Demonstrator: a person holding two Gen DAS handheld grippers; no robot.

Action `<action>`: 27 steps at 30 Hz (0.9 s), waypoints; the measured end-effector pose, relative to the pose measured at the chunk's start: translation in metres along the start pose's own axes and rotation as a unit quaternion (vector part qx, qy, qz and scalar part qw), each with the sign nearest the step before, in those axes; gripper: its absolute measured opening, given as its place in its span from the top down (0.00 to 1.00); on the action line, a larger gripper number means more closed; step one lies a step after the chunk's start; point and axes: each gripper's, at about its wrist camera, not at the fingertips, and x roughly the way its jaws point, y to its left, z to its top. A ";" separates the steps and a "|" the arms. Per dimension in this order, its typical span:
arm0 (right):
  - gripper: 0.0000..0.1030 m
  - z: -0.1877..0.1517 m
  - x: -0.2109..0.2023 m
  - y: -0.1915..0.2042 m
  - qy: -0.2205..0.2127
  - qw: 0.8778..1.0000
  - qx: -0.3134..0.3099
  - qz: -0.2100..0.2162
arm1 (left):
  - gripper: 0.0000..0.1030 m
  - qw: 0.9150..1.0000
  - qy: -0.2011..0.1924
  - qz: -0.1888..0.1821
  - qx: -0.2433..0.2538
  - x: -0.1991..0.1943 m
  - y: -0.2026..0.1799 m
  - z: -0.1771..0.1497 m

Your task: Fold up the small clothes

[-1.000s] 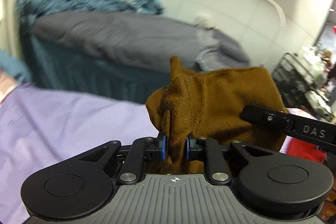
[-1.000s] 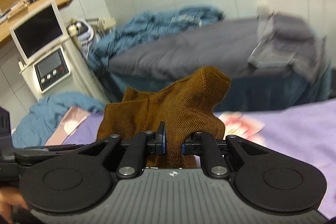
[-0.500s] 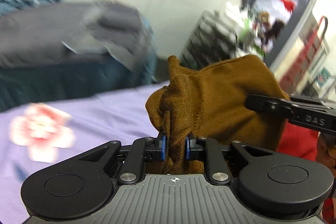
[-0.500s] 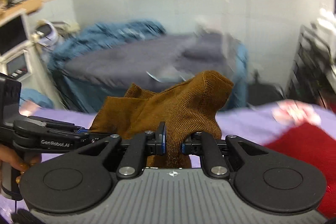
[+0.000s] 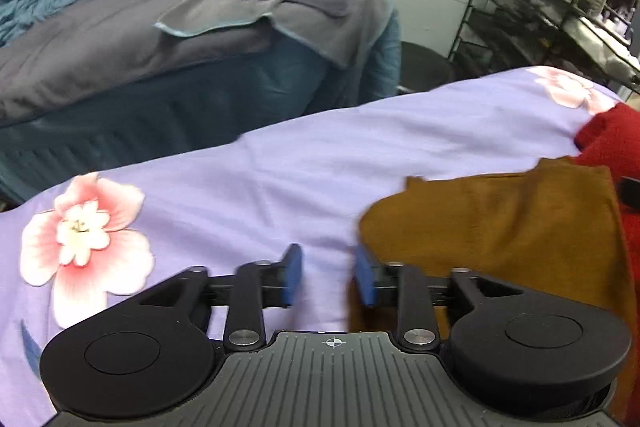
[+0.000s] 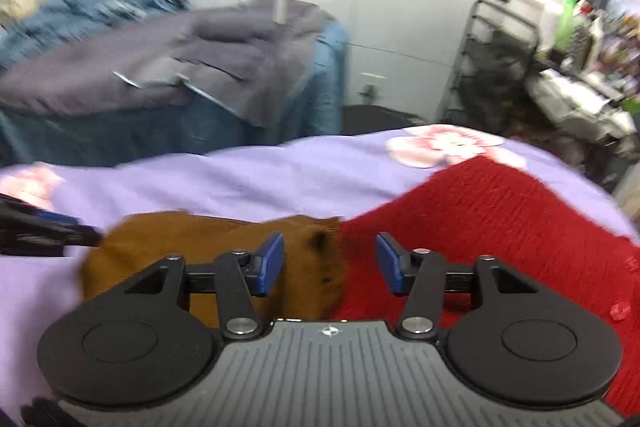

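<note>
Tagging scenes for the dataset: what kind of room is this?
Probably a bedroom that also serves as storage or a shop back room. Clothes lie on a bed with a lilac floral sheet; a second bed behind has grey covers and folded blankets; a black wire rack and cluttered shelves stand at right.

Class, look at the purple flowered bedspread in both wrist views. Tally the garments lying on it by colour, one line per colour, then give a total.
Brown garment: 1
Red knitted garment: 1
Total on the purple flowered bedspread: 2
</note>
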 end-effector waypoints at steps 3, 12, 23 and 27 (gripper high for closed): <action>0.47 -0.001 -0.017 -0.001 0.016 0.999 -0.021 0.021 | 0.01 0.999 0.008 0.031 0.023 -0.008 0.013 -0.004; 0.13 -0.009 -0.051 0.018 0.179 0.983 0.039 -0.030 | 0.00 0.986 0.065 0.082 0.133 -0.083 -0.011 -0.044; 0.04 0.001 -0.066 0.076 0.220 0.971 -0.053 -0.075 | 0.00 0.978 0.094 0.098 0.159 -0.125 -0.053 -0.034; 0.04 0.004 -0.066 0.071 0.220 0.971 -0.046 -0.087 | 0.00 0.977 0.082 0.112 0.164 -0.126 -0.055 -0.036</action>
